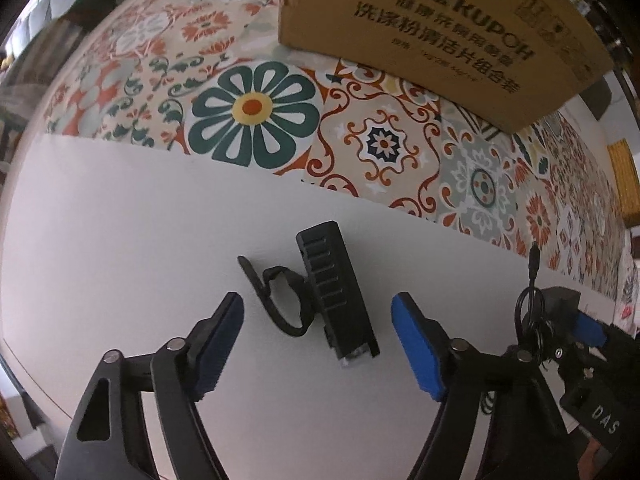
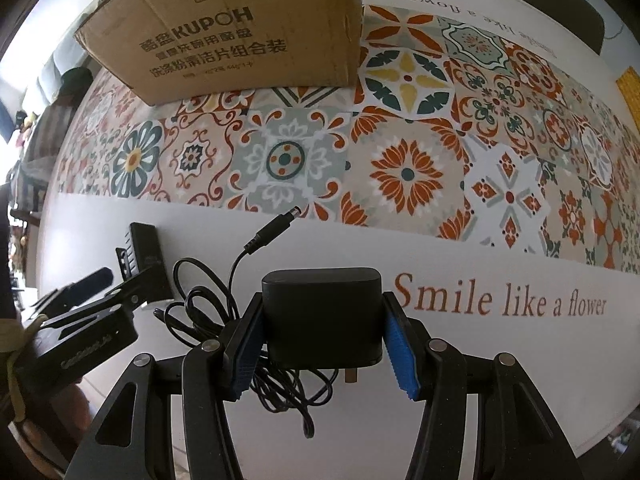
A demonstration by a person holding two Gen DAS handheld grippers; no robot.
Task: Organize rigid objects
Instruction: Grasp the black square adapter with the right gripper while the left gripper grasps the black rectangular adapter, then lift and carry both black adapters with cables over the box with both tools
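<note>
A black ribbed bike light with a strap loop [image 1: 335,288] lies on the white table between the spread blue pads of my left gripper [image 1: 318,320], which is open and not touching it. It also shows at the left of the right wrist view [image 2: 142,250]. My right gripper [image 2: 322,336] is shut on a black power adapter [image 2: 323,314]; its coiled black cable [image 2: 224,312] trails left and its barrel plug [image 2: 276,226] points toward the patterned cloth. The right gripper and the adapter show at the right edge of the left wrist view [image 1: 560,320].
A brown cardboard box printed KUPOH [image 1: 440,32] [image 2: 240,32] stands at the back on a floral patterned tablecloth [image 2: 404,176]. The white table strip [image 1: 120,220] carries the words "Smile like a flower". A yellow object [image 2: 630,92] lies at the far right edge.
</note>
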